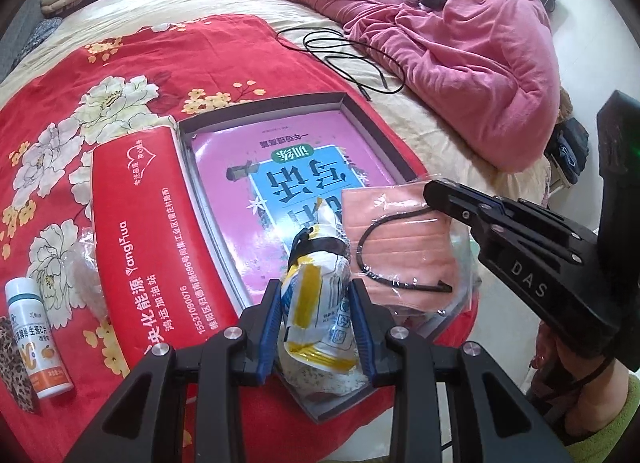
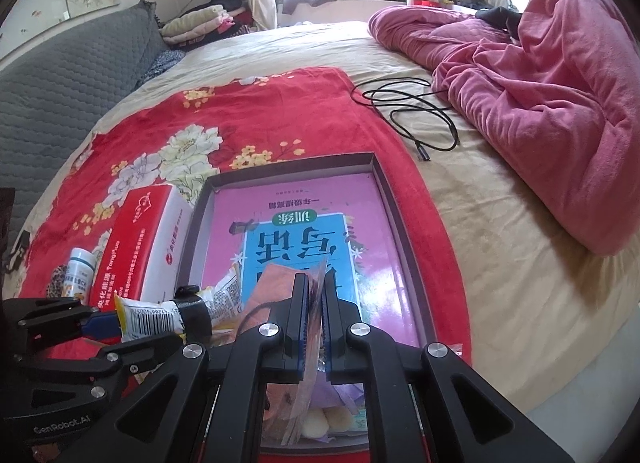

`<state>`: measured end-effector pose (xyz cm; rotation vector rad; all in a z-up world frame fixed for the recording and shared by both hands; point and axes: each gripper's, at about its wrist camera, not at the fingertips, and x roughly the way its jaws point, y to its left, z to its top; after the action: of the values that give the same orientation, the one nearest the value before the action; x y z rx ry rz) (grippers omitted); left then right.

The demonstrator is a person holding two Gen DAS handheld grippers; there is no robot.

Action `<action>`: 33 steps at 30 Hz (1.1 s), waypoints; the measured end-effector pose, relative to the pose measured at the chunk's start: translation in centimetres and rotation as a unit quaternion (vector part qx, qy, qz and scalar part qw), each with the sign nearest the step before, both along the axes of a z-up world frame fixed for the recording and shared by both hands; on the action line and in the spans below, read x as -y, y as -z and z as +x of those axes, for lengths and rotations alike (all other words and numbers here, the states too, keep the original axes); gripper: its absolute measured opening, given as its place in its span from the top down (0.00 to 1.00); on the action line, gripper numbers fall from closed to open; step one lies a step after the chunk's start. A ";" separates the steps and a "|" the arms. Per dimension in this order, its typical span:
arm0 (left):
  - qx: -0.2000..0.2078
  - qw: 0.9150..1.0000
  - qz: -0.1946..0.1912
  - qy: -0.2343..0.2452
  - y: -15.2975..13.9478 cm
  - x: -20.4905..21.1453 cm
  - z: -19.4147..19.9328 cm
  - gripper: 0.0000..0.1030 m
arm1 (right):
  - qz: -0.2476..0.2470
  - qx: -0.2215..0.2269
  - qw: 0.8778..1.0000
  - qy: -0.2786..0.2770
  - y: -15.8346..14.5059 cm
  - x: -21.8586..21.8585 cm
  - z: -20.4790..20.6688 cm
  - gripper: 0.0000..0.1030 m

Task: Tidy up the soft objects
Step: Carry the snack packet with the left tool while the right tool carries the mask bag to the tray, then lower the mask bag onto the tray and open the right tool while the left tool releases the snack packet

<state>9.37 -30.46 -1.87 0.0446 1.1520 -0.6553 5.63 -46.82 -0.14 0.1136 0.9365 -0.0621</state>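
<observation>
**Two packets held over the shallow box, both pointing down into it**

Pinching a crumpled white-and-yellow snack packet (image 1: 320, 311) between the blue pads of the left gripper (image 1: 316, 327), jaws part-way closed and pressing on its sides. Lying with its long axis along the fingers, running away from the claw toward the box floor, a black clip banding it near the far end. Hanging just above the near end of the shallow grey box (image 1: 280, 103), over the pink book (image 1: 248, 167) lining its bottom.

Clamping, on the other side, the clear-wrapped salmon face mask (image 1: 404, 247) in the right gripper (image 2: 314, 327), jaws nearly pressed together on the thin edge of the sleeve. Spreading flat and leftward from that claw, its black ear loop curling over the plastic, hovering over the box's near right corner; cannot tell whether touching the book yet.

Sitting just beside each other, mask to the right of the packet, each hand nearest its own item. Judging the coming move: lowering straight down and letting go inside the rim, keeping the two from overlapping.

Lying farther out, the red tissue box (image 1: 140, 231) just beside the box's left wall, a white vitamin bottle (image 1: 38, 339) beyond it, all resting on the red floral blanket (image 1: 80, 83).
</observation>
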 end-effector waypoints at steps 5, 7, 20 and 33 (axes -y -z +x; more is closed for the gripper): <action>0.001 1.000 0.000 -0.001 0.3 0.1 0.5 0.67 | -0.006 -0.006 1.000 0.000 0.3 -0.2 0.4 0.90; 0.002 1.000 0.000 -0.003 0.5 0.2 0.9 0.67 | -0.009 -0.009 1.000 0.001 0.4 -0.2 0.6 0.89; 0.008 1.000 0.006 -0.005 0.7 1.3 3.0 0.67 | -0.019 -0.025 0.999 0.004 1.2 -0.1 0.6 0.63; 0.010 1.000 0.024 -0.006 1.0 2.2 4.5 0.67 | -0.054 -0.043 0.998 0.001 1.1 -0.4 0.0 0.49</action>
<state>13.88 -32.68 -2.89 0.0856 1.1470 -0.6161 5.59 -46.45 -1.28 0.0110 1.0171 -0.1195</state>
